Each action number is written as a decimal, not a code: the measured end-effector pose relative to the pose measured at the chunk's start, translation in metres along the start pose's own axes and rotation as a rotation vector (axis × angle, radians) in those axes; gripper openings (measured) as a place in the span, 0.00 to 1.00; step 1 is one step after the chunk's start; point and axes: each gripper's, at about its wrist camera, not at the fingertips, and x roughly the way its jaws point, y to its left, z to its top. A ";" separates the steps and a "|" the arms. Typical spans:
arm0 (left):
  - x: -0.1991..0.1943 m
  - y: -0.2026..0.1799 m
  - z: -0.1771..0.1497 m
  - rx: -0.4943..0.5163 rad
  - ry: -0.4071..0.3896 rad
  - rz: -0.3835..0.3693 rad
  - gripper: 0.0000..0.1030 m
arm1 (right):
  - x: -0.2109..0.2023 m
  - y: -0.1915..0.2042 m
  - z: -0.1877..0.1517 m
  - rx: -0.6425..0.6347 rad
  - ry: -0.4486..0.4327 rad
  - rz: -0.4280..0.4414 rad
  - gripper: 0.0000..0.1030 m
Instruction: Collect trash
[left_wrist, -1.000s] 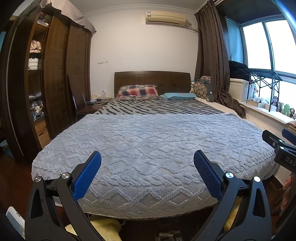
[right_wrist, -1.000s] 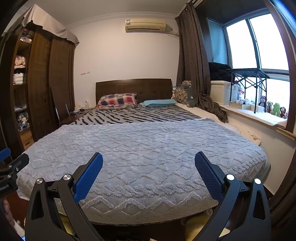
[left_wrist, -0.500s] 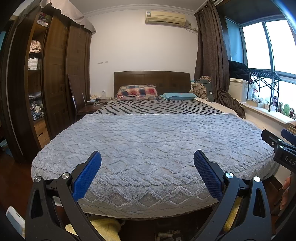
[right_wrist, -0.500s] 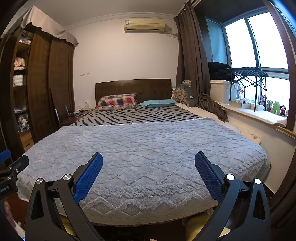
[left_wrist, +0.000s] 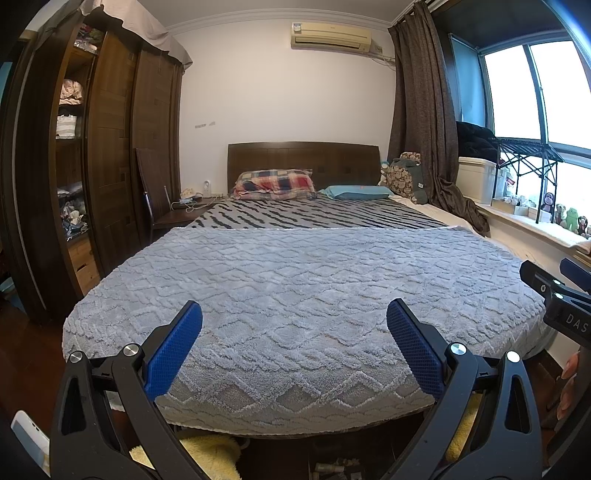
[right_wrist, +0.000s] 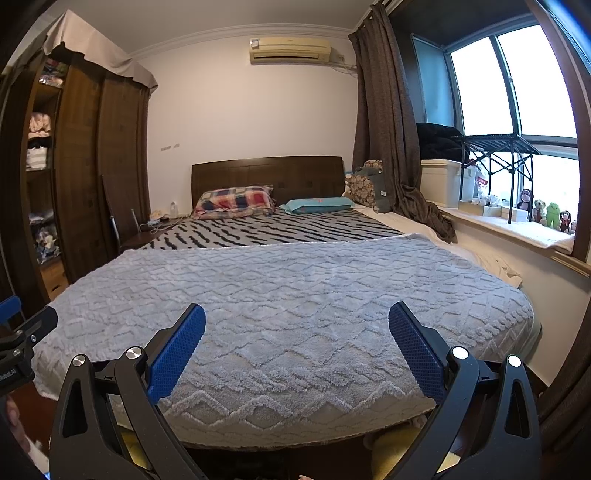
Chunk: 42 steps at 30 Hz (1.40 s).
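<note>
No trash shows clearly in either view. My left gripper (left_wrist: 294, 317) is open and empty, held at the foot of a bed with a grey textured blanket (left_wrist: 295, 288). My right gripper (right_wrist: 296, 319) is also open and empty, held beside it over the same blanket (right_wrist: 288, 295). The right gripper's body shows at the right edge of the left wrist view (left_wrist: 557, 299). The left gripper's body shows at the left edge of the right wrist view (right_wrist: 22, 339). Small unclear items (left_wrist: 332, 467) lie on the floor under the bed's foot.
A dark wardrobe (left_wrist: 92, 166) stands left, with a chair (left_wrist: 159, 199) beside the bed. Pillows (left_wrist: 273, 184) lie at the headboard. A windowsill (right_wrist: 517, 225) with boxes and toys runs along the right. Yellow fluffy slippers (left_wrist: 207, 454) lie on the floor below.
Both grippers stay open and nearly still. The right wrist view has shifted very slightly.
</note>
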 end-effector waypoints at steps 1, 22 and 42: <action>0.000 0.000 0.000 0.000 0.000 0.000 0.92 | 0.000 0.000 0.000 0.001 0.000 0.000 0.97; -0.001 -0.003 0.000 -0.003 -0.002 0.002 0.92 | 0.000 0.003 -0.001 0.003 0.003 0.002 0.97; -0.006 -0.003 -0.002 -0.024 0.004 0.018 0.92 | 0.002 0.005 -0.002 0.008 0.012 0.004 0.97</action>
